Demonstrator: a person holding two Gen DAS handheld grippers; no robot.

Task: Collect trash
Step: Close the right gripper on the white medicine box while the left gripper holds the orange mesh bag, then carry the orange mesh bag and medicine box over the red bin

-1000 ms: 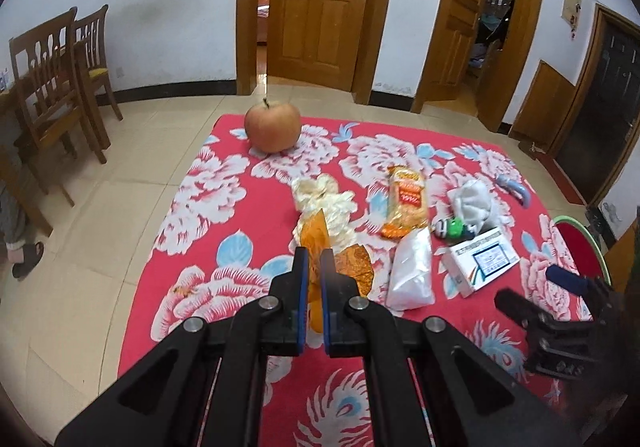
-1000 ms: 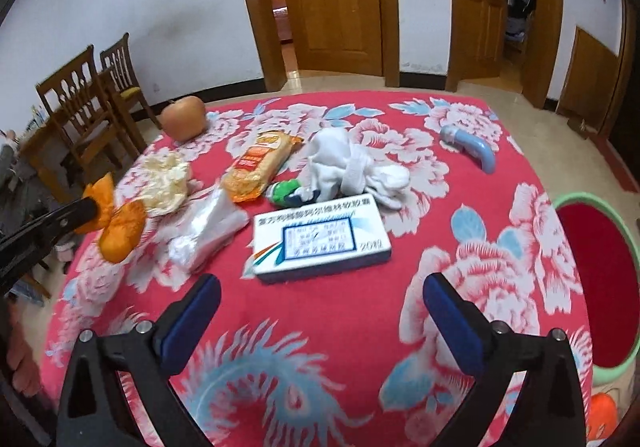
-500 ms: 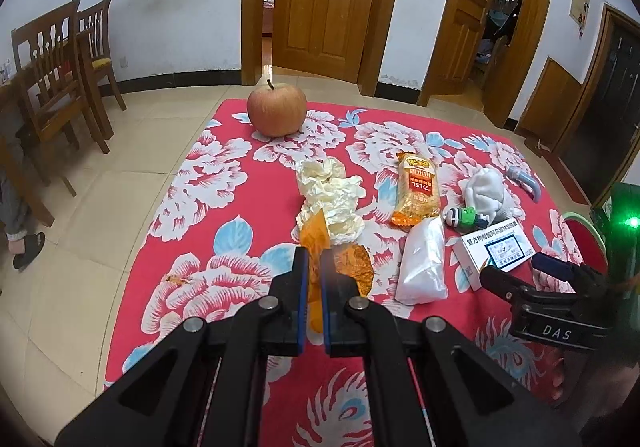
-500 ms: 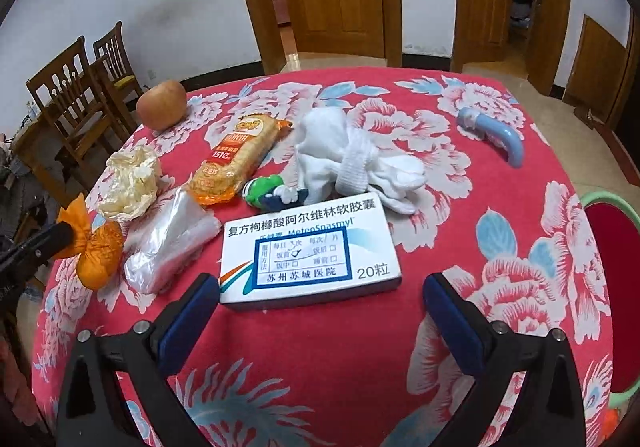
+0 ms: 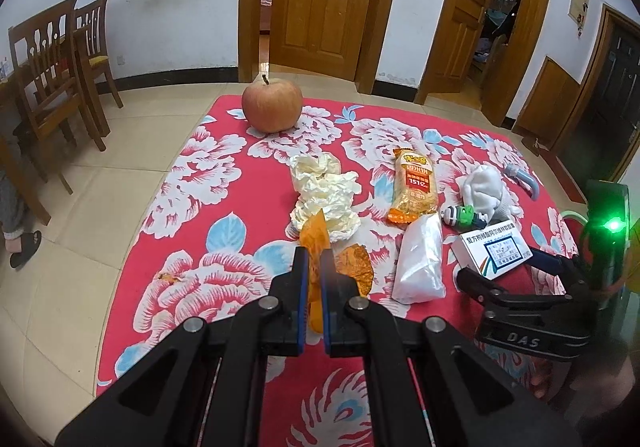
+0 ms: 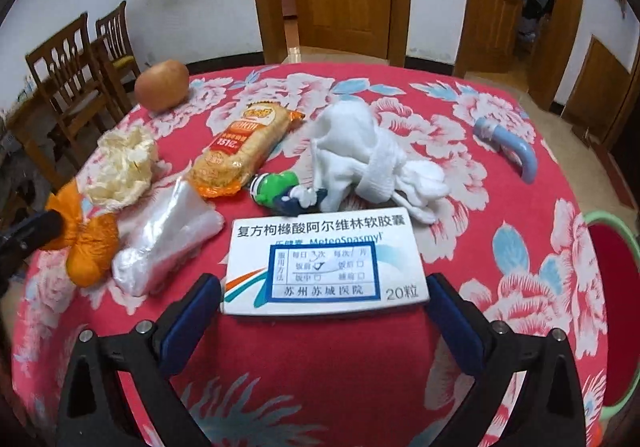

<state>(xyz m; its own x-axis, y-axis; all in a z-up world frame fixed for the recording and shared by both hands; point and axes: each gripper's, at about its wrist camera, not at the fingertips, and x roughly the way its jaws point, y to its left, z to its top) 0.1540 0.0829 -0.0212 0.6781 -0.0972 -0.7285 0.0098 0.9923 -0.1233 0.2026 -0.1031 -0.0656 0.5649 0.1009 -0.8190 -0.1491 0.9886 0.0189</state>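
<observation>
My left gripper [image 5: 314, 257] is shut on a crumpled orange wrapper [image 5: 316, 233], which it holds just above the red flowered tablecloth [image 5: 208, 183]. The right wrist view shows that wrapper [image 6: 86, 243] at the far left, hanging from the left gripper's tip [image 6: 40, 227]. My right gripper [image 6: 322, 285] is open and low over the table. Its blue pads stand on either side of the near end of a white medicine box [image 6: 324, 247]. From the left wrist view the right gripper [image 5: 500, 265] sits at that box [image 5: 494, 249].
On the cloth lie crumpled cream paper [image 5: 324, 195], a snack packet [image 5: 414, 187], a clear plastic bag [image 5: 420, 263], white socks [image 6: 372, 155], a green toy [image 6: 276, 187], an apple [image 5: 272, 105] and a blue tube [image 6: 508, 139]. A green-rimmed red bin [image 6: 612, 287] stands right of the table.
My right gripper has moved forward and down to the medicine box, which now lies between its open fingers. The left gripper keeps its hold on the orange wrapper and has barely moved.
</observation>
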